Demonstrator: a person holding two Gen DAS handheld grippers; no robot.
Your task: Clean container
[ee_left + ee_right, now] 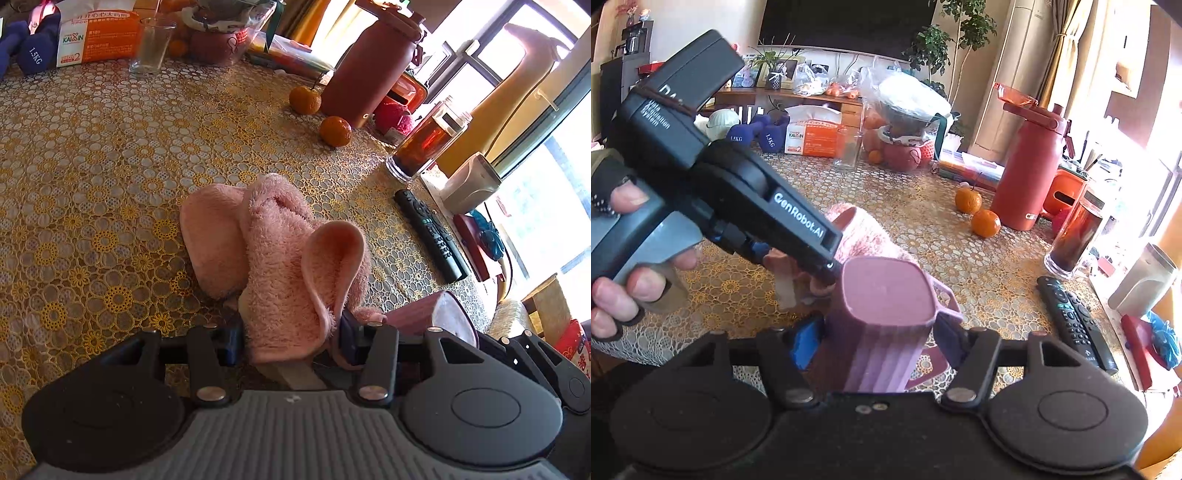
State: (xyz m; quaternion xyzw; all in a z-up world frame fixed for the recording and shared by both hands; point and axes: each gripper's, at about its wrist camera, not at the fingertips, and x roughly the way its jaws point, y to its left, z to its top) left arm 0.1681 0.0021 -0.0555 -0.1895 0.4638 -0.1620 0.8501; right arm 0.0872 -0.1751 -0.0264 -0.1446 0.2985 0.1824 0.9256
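A fluffy pink cloth (280, 266) hangs bunched over the patterned tablecloth, and my left gripper (291, 339) is shut on its lower end. My right gripper (882, 343) is shut on a purple ribbed mug (886, 317) with a side handle, held with its flat bottom toward the camera. In the right wrist view the left gripper (798, 269) comes in from the left in a gloved hand (624, 280), with the pink cloth (864, 232) just behind the mug. The mug (439, 317) shows at the lower right of the left wrist view.
Two oranges (321, 114) lie beside a tall red flask (373, 62). A glass jar of dark liquid (428, 144), a black remote (430, 234), an empty glass (151, 46), a tissue pack (96, 37) and blue dumbbells (761, 134) stand around the table (92, 166).
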